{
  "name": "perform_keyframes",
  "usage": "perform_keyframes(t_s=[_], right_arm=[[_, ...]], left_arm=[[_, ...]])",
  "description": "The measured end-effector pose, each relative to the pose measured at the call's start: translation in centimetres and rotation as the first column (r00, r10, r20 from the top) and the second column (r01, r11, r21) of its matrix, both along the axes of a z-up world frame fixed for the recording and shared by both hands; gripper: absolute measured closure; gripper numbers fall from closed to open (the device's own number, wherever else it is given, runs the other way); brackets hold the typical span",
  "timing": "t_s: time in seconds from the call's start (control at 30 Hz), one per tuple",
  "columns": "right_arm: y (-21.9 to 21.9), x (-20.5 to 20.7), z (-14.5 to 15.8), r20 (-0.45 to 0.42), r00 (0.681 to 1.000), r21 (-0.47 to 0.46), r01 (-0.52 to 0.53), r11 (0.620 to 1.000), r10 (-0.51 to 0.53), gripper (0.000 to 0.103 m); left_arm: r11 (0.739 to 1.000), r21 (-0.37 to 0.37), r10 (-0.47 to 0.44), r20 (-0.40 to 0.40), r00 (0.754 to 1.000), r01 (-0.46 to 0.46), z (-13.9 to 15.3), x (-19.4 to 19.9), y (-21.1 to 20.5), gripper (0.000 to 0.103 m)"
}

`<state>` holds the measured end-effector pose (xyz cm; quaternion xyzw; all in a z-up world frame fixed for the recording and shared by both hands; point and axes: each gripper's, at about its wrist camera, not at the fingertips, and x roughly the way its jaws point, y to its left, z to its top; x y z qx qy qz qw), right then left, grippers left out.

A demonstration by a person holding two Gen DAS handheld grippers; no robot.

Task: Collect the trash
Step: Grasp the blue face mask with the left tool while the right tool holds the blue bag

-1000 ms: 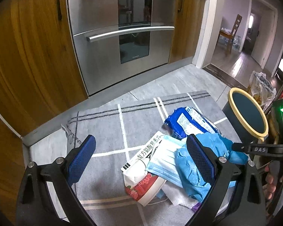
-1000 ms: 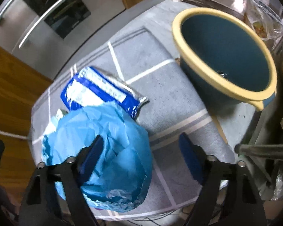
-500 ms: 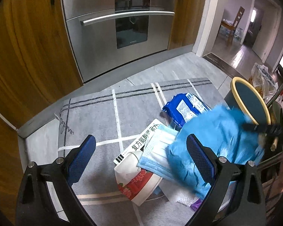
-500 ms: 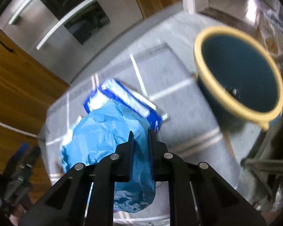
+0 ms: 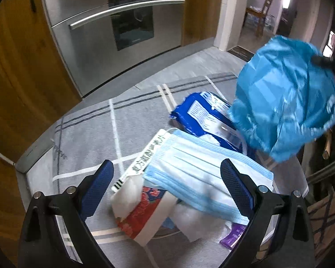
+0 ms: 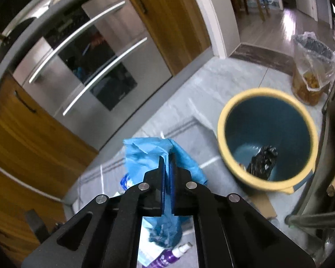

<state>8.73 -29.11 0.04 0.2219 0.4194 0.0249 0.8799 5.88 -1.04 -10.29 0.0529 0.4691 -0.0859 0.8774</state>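
Observation:
My right gripper [image 6: 167,158] is shut on a crumpled light blue plastic bag [image 6: 145,154], which hangs lifted above the grey rug; the same blue plastic bag [image 5: 288,102] floats at the right of the left wrist view. My left gripper [image 5: 167,174] stands open low over a trash pile: a pale blue face mask [image 5: 198,169], a red and white paper packet [image 5: 145,212], a dark blue wrapper [image 5: 201,116] and a small purple item [image 5: 233,236]. A teal bin with a yellow rim [image 6: 268,138] stands to the right, with a black scrap inside.
A steel oven front [image 5: 114,29] and wooden cabinet doors [image 5: 13,71] close off the far side. A clear bag of rubbish [image 6: 312,67] sits beyond the bin near a doorway. A chair leg [image 6: 319,214] rises at the right. Rug [image 5: 84,129] spreads left of the pile.
My right gripper closed on the blue bag and lifted it off the pile, toward the bin side. My left gripper sank closer to the mask and packets.

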Motion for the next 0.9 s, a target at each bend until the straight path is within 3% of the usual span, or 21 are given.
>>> perform_keyframes(t_s=[0.23, 0.4, 0.6, 0.67, 0.73, 0.9], right_arm=[[0.0, 0.1, 0.3, 0.009, 1.0, 0.0, -0.028, 1.0, 0.028, 0.1], [0.1, -0.1, 0.0, -0.008, 0.999, 0.03, -0.035, 0.999, 0.035, 0.1], [0.5, -0.1, 0.1, -0.009, 0.999, 0.033, -0.048, 0.998, 0.048, 0.1], [0.5, -0.1, 0.0, -0.013, 0.999, 0.037, -0.052, 0.998, 0.053, 0.1], [0.6, 0.0, -0.1, -0.017, 0.998, 0.041, -0.055, 0.998, 0.056, 0.1], [0.6, -0.1, -0.1, -0.018, 0.998, 0.042, -0.054, 0.998, 0.055, 0.1]], left_arm=[[1.0, 0.014, -0.025, -0.051, 0.998, 0.026, -2.2, 1.1, -0.8, 0.029], [1.0, 0.024, -0.014, -0.097, 0.995, 0.016, -3.8, 1.6, -0.7, 0.032], [0.999, 0.026, -0.034, -0.126, 0.991, 0.038, -4.3, 1.7, -1.1, 0.058], [0.998, 0.03, -0.048, -0.139, 0.989, 0.052, -4.5, 1.7, -1.3, 0.075], [0.997, 0.032, -0.06, -0.154, 0.986, 0.066, -4.7, 1.7, -1.5, 0.086], [0.997, 0.035, -0.066, -0.141, 0.988, 0.071, -4.4, 1.6, -1.5, 0.099]])
